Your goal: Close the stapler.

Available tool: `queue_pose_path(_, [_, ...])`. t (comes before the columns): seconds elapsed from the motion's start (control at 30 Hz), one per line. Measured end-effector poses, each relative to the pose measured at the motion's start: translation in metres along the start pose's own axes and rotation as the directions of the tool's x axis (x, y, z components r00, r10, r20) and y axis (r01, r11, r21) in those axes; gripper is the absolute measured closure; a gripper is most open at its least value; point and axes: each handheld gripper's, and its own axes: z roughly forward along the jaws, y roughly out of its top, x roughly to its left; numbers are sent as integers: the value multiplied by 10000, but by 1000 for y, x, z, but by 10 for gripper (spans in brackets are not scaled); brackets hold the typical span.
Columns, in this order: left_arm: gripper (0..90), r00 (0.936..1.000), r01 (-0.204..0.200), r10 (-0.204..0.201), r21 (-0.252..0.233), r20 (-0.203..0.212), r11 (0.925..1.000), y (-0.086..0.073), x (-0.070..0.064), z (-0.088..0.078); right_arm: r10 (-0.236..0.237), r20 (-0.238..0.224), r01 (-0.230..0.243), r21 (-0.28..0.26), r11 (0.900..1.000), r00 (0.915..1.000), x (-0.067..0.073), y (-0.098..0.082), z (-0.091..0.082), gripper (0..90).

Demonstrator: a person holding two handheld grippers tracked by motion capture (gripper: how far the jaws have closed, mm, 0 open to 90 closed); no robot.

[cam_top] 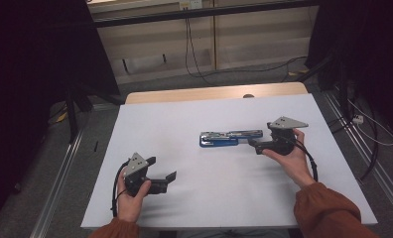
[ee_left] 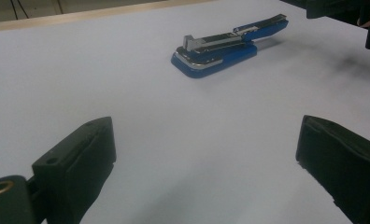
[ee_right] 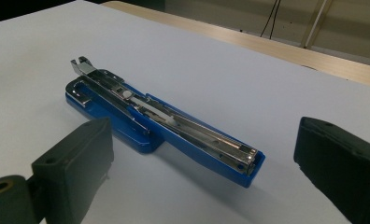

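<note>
- Blue stapler (cam_top: 230, 138) is seen lying near the middle of the white table (cam_top: 194, 114), with its top arm swung open so that the metal staple channel is exposed along its length.
- Its base with the chrome plate is placed toward the left in the high view, and the opened arm is stretched toward the right gripper (cam_top: 256, 145).
- In the right gripper view the stapler (ee_right: 160, 121) is shown lying diagonally between the two black jaws, the far end of the opened arm being near the camera.
- The right gripper is held by the person's right hand (cam_top: 289, 156) just beside the stapler's right end; its jaws are spread wide and nothing is gripped by them. Whether the stapler is touched cannot be told.
- The left gripper (cam_top: 162, 171) is held by the left hand (cam_top: 131, 196) near the front left part of the table, well apart from the stapler.
- Its jaws are also spread wide, and only bare table surface is seen between them in the left gripper view.
- In that view the stapler (ee_left: 220, 49) is seen farther off, up and to the right.
</note>
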Motion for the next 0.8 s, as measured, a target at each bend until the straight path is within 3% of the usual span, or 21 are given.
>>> queue_pose_path(0.27, [40, 9999, -47, 49, 138, -145, 9999, -3, 1, 2, -74, 79, 75, -212, 9997, 9999, 2, -4, -18, 84])
queue_pose_path(0.33, [40, 10000, -15, 15, 99, 53, 9999, -2, -1, 2, 4, 139, -1, -193, 9998, 9999, -1, -8, -20, 83])
queue_pose_path(0.43, [40, 9998, -203, 204, 93, -30, 9998, 0, -4, 1, 234, 226, -230, -152, 9996, 9995, -3, -14, -23, 81])
queue_pose_path(0.67, [49, 9998, -94, 92, 179, 165, 9998, 5, -7, 10, 75, 174, -76, 78, 9999, 9998, -1, -21, -26, 88])
queue_pose_path(0.73, [61, 9992, -91, 83, 202, 388, 9998, 6, -9, 13, 12, 159, -14, 134, 9999, 9999, 0, -21, -26, 93])
queue_pose_path(0.8, [65, 9991, -224, 220, 128, 369, 9997, 8, -10, 16, 9, 151, -11, 126, 9999, 9999, 2, -21, -27, 95])
